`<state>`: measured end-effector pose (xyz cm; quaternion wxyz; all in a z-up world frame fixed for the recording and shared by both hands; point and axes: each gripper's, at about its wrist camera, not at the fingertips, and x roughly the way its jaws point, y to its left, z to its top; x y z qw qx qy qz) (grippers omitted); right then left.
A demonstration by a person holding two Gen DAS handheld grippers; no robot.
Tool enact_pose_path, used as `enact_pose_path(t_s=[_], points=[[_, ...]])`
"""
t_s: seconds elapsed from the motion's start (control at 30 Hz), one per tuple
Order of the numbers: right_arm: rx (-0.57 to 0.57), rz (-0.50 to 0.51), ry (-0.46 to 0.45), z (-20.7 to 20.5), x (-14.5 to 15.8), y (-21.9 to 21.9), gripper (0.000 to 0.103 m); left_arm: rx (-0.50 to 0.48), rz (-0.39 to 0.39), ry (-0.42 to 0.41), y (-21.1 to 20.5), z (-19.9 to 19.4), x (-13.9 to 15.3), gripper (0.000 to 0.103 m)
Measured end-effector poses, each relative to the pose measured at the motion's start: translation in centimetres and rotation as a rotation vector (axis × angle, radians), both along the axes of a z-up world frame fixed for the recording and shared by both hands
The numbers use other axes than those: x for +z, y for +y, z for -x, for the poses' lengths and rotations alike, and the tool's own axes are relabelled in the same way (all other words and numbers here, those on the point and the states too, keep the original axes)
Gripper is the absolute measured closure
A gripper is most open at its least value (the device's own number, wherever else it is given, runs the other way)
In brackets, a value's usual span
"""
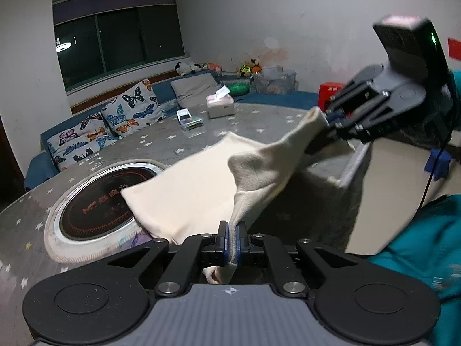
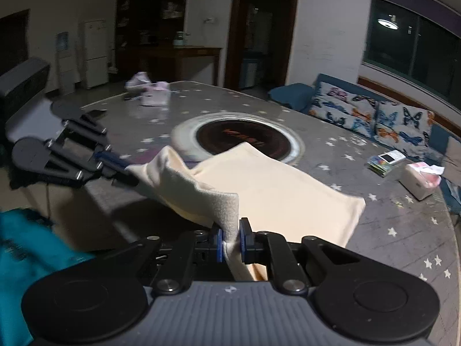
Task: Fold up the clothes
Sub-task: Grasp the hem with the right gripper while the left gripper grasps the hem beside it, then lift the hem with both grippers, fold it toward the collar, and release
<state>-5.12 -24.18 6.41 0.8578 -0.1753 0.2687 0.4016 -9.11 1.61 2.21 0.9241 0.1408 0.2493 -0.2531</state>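
Cream fleece cloth [image 1: 184,190] lies partly flat on the grey star-printed surface [image 1: 95,155], near edge lifted and creased; left hand-held gripper [image 1: 232,242] clamps one corner, right hand-held gripper [image 2: 232,243] clamps the other.

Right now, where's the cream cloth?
The cream cloth lies on the star-print table, far edge overlapping the round cooktop; its near edge is lifted, pinched by the left gripper and right gripper.

Dim room — dark window [image 1: 118,40], white walls [image 1: 259,14], blue sofa [image 1: 86,121] with butterfly cushions [image 1: 129,106] — white fridge [image 2: 96,53].
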Motion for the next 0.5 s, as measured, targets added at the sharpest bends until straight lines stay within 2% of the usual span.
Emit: enact_pose_path(t_s=[0.23, 0.5], points=[[0.034, 0.019, -0.025, 1.0, 0.7, 0.8, 0.093, 0.042, 0.012, -0.024, 0.2, -0.1, 0.7, 0.098], [-0.005, 0.011, -0.079, -2.5, 1.5, 1.4, 0.093, 0.101, 0.054, -0.070, 0.5, -3.8, 1.2, 0.098]])
